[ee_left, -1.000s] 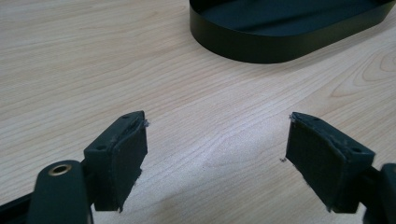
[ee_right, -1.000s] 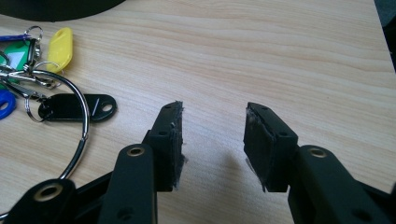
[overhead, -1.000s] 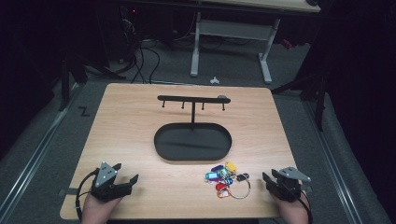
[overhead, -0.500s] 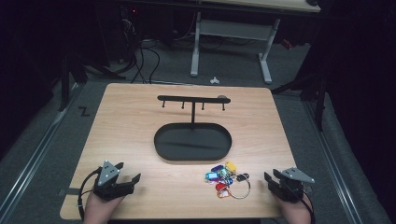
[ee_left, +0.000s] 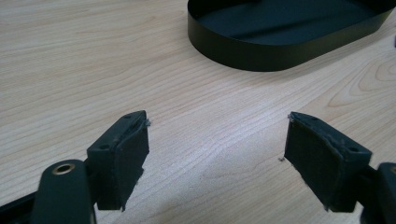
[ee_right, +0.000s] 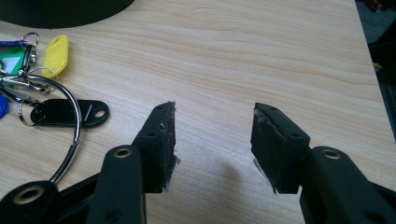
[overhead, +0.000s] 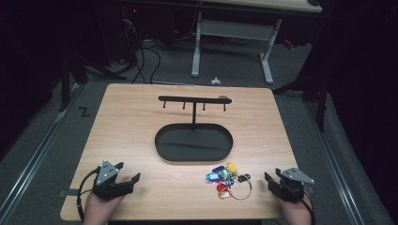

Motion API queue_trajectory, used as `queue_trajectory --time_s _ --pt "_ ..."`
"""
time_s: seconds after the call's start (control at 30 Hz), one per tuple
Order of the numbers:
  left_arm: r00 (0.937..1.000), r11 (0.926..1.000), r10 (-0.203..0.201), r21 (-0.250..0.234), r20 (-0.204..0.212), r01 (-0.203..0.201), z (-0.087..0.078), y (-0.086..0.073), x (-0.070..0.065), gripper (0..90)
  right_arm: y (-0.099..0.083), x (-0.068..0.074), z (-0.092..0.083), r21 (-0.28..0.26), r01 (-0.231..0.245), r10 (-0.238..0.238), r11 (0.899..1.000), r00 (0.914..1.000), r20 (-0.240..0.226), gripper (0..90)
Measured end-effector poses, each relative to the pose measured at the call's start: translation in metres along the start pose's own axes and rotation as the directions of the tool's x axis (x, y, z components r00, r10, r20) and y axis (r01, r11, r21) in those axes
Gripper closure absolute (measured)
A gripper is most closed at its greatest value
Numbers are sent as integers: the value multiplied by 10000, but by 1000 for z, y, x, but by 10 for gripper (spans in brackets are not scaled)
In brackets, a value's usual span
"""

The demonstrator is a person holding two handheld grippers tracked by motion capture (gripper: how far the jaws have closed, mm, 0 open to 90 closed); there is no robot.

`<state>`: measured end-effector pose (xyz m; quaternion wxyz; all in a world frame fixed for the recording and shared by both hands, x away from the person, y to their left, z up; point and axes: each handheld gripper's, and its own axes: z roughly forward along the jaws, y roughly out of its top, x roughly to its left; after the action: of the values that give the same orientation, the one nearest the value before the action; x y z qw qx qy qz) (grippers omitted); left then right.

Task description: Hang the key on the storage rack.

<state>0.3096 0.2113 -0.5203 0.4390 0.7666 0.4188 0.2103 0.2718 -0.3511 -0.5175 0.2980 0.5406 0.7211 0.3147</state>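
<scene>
A bunch of keys on a metal ring [overhead: 228,181], with yellow, blue, green, red and black tags, lies on the wooden table [overhead: 141,117] near its front edge. Behind it stands a black oval tray [overhead: 194,142] with a post and a hook bar [overhead: 193,100]. My left gripper [overhead: 129,171] rests open at the front left, well apart from the tray; its jaws [ee_left: 217,119] hold nothing. My right gripper [overhead: 272,174] is open at the front right, just right of the keys. In the right gripper view its jaws [ee_right: 213,107] are empty, with the key ring [ee_right: 74,122], a black tag [ee_right: 65,113] and a yellow tag [ee_right: 56,55] at left.
The tray wall [ee_left: 261,58] lies ahead and right of the left jaws. Bare wood runs between the two grippers. The table's right edge [ee_right: 366,60] is close to the right gripper. Beyond the table are a dark floor, cables and a white desk frame [overhead: 230,33].
</scene>
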Motion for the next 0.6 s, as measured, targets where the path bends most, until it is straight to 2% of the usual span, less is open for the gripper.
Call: queue_trajectory --time_s 0.1,0.2,0.33,0.43,0.57,0.6 --pt "10000 10000 9 23 4 -9 0 0 0 230 1 2 1 22 127 -127 9999 9998 -183 467" --pt "10000 10000 53 -20 -32 -53 -1 0 -1 232 3 4 0 -37 186 -187 9998 9996 -226 482" --pt "9999 9999 117 -14 -71 -117 0 0 -2 225 12 6 -3 -79 -24 22 10000 9997 -228 501" --pt "9999 9999 99 -34 -55 -99 0 -1 -1 225 16 9 -3 -41 33 -35 10000 9991 -430 477" --pt "10000 9999 41 -136 -25 -41 2 0 -1 224 20 13 0 95 111 -107 9999 9992 -396 458" --pt "9999 9998 116 -130 -33 -117 2 1 -1 222 21 16 1 163 -31 37 9999 9994 -340 450"
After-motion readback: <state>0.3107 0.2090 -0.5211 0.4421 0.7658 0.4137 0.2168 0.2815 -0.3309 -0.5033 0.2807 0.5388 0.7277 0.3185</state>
